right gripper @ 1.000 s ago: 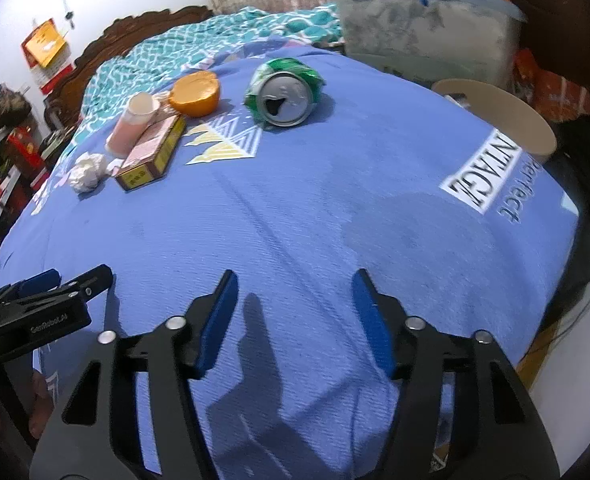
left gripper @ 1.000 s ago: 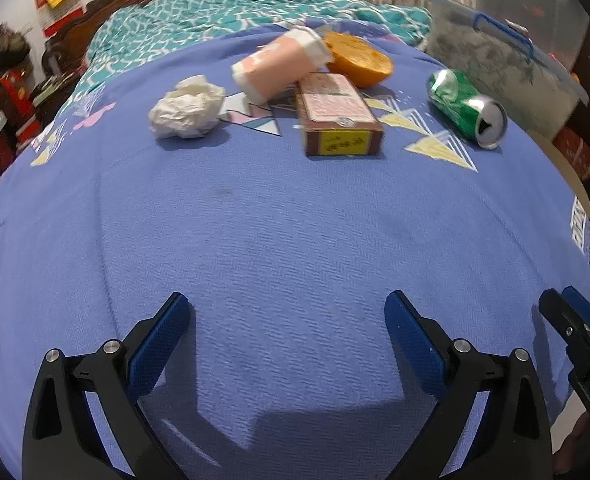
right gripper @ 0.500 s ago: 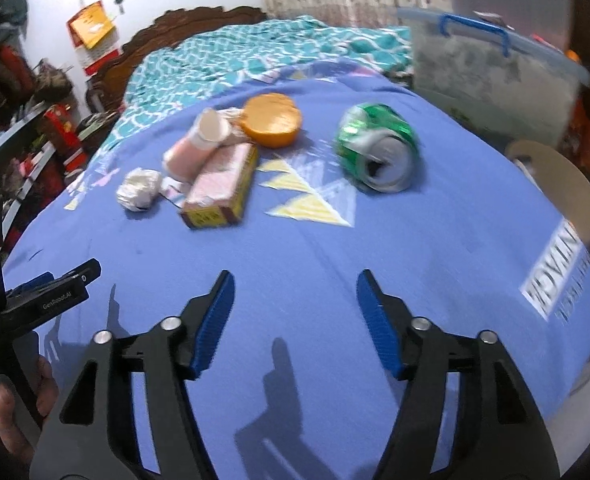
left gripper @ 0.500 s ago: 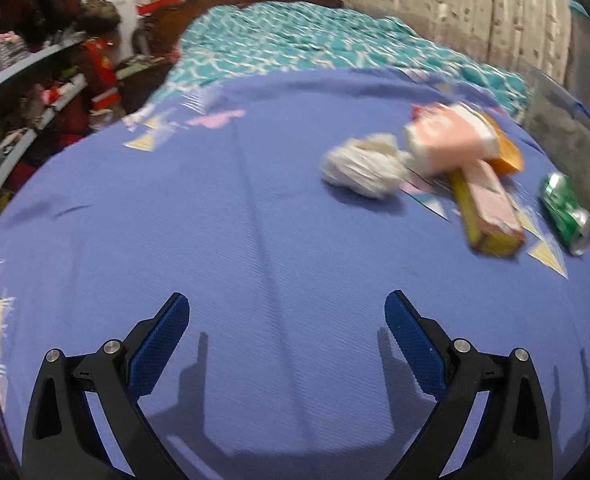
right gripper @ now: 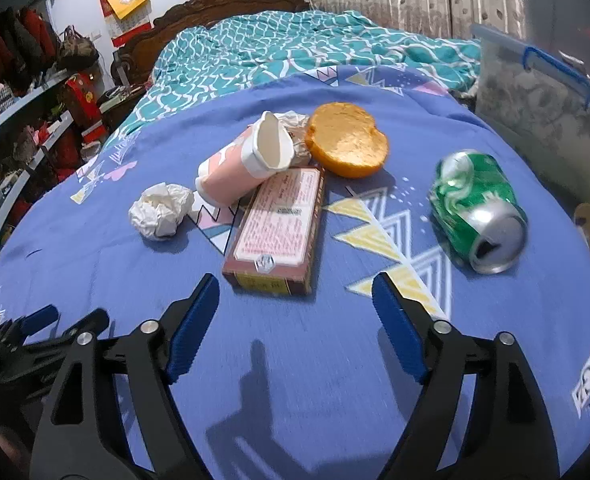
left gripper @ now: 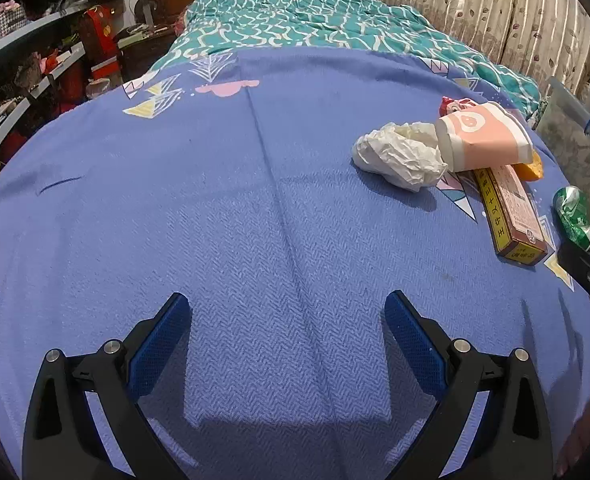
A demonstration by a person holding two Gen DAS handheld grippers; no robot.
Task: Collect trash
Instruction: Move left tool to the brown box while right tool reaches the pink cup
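Lining up on the pile, you have your right gripper [right gripper: 295, 300] spread wide and empty, hovering just short of the brown carton [right gripper: 281, 224], which lies flat on the blue bedspread [right gripper: 335, 380] with its short end facing you. Nothing is collected yet; this looks like the approach to the first pick.

The trash sits in a loose cluster: the pink paper cup [right gripper: 241, 170] is tipped over and leaning on the carton's far end, the crumpled tissue [right gripper: 160, 211] sits just beside the cup on the left, the orange peel [right gripper: 347, 145] lies behind, and the dented green can [right gripper: 479, 210] lies on its side well apart to the right.

Your left gripper [left gripper: 287, 328] is also wide open with nothing in it, pointed at bare bedspread, the cluster off to its right.

Next, I'd say, close in on the carton across its narrow width; lifting it will likely topple the cup, so go gently. No bin is clearly identifiable.
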